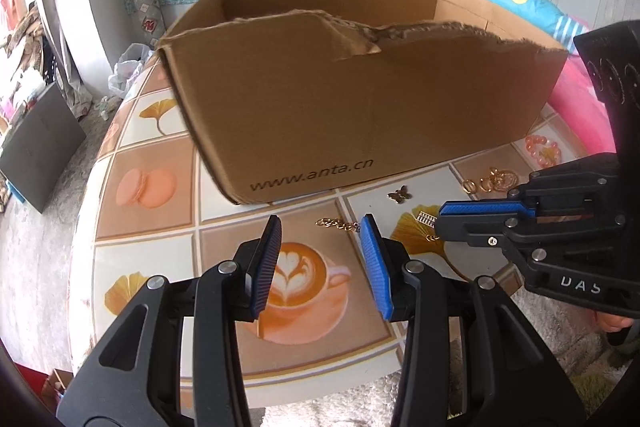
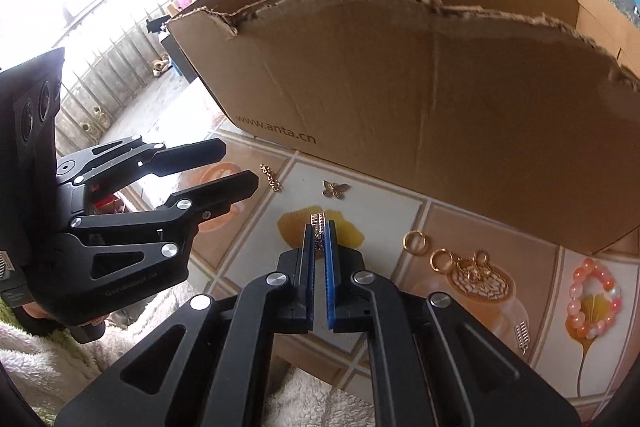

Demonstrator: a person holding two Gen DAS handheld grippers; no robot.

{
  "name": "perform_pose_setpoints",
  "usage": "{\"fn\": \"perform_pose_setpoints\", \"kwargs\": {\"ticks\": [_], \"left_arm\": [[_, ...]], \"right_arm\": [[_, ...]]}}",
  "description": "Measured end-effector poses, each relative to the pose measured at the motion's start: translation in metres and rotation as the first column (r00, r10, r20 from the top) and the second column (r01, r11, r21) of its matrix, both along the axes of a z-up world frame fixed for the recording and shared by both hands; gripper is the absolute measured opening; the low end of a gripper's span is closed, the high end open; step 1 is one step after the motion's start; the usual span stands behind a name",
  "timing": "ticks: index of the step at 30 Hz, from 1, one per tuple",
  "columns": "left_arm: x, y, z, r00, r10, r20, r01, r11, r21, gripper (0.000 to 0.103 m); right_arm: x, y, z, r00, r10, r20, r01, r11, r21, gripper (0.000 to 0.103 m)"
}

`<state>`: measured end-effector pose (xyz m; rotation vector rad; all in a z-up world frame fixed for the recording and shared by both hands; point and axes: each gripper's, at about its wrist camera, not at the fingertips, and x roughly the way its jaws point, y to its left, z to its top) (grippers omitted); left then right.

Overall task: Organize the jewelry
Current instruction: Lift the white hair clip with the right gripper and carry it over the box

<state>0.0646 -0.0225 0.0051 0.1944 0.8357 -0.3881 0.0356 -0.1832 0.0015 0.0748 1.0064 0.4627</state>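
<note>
My right gripper (image 2: 319, 227) is shut on a small rectangular rhinestone earring (image 2: 319, 219), whose end sticks out past the blue pads just above the table. From the left wrist view, the right gripper (image 1: 440, 223) comes in from the right with the earring (image 1: 426, 218) at its tip. My left gripper (image 1: 322, 227) hovers open over the table with nothing between its fingers. A short gold chain (image 1: 338, 225) lies just beyond its right fingertip. A gold butterfly charm (image 2: 335, 189), gold rings (image 2: 415, 241), tangled gold earrings (image 2: 476, 267) and a pink bead bracelet (image 2: 592, 301) lie on the table.
A large torn cardboard box (image 1: 360, 107) stands open-topped right behind the jewelry. The table (image 1: 148, 183) has a patterned tile-print cloth. A second rectangular earring (image 2: 522, 335) lies near the front right edge. White fleece (image 2: 304, 399) sits below the near edge.
</note>
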Motion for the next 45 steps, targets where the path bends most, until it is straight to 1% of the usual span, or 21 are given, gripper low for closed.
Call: {"fn": "perform_pose_setpoints", "kwargs": {"ticks": [4,7,14,17,19,22,24,26,33,38,42,45], "left_arm": [[0.002,-0.009,-0.005,1.000,-0.018,0.002,0.018,0.999,0.050,0.032],[0.003,-0.010,-0.007,1.000,-0.019,-0.010,0.019,0.998,0.058,0.029],[0.007,-0.014,-0.007,0.999,-0.027,-0.021,0.028,0.998,0.063,0.028],[0.009,-0.016,-0.005,0.999,-0.035,-0.021,0.037,0.997,0.064,0.022],[0.008,-0.019,-0.005,0.999,-0.046,-0.020,0.047,0.997,0.069,0.015],[0.006,-0.025,-0.004,0.998,-0.064,-0.006,0.065,0.993,0.104,0.005],[0.004,-0.027,-0.006,0.997,-0.072,0.002,0.071,0.990,0.119,0.002],[0.003,-0.028,-0.005,0.997,-0.073,0.006,0.072,0.989,0.125,0.002],[0.002,-0.024,-0.001,0.998,-0.058,0.011,0.057,0.993,0.106,0.000],[-0.005,-0.017,0.005,0.999,-0.045,0.027,0.043,0.997,0.069,0.000],[-0.010,-0.013,0.014,0.999,-0.033,0.043,0.031,0.998,0.047,0.000],[-0.017,-0.009,0.024,0.998,-0.028,0.058,0.027,1.000,0.014,0.000]], "right_arm": [[-0.001,-0.006,0.001,1.000,-0.005,-0.008,0.005,1.000,0.011,0.005],[0.002,-0.003,-0.004,1.000,-0.003,-0.009,0.003,1.000,0.018,0.005],[0.004,-0.009,-0.004,1.000,0.000,-0.008,0.000,1.000,0.029,0.005],[0.004,-0.010,-0.001,1.000,-0.002,-0.010,0.002,0.999,0.033,0.005],[0.004,-0.013,0.001,1.000,-0.002,-0.010,0.002,0.999,0.033,0.005],[0.004,-0.013,0.001,1.000,-0.003,-0.010,0.003,0.999,0.034,0.005],[0.005,-0.015,0.002,1.000,-0.004,-0.011,0.004,0.999,0.038,0.005],[0.006,-0.016,0.002,1.000,-0.006,-0.012,0.007,0.999,0.044,0.005],[0.006,-0.020,0.008,1.000,-0.015,-0.002,0.016,0.998,0.059,0.005],[0.002,-0.022,0.017,1.000,-0.022,0.022,0.020,0.997,0.072,0.005],[-0.006,-0.024,0.025,0.999,-0.024,0.042,0.020,0.997,0.079,0.005],[-0.011,-0.025,0.034,0.998,-0.021,0.065,0.015,0.996,0.087,0.005]]}}
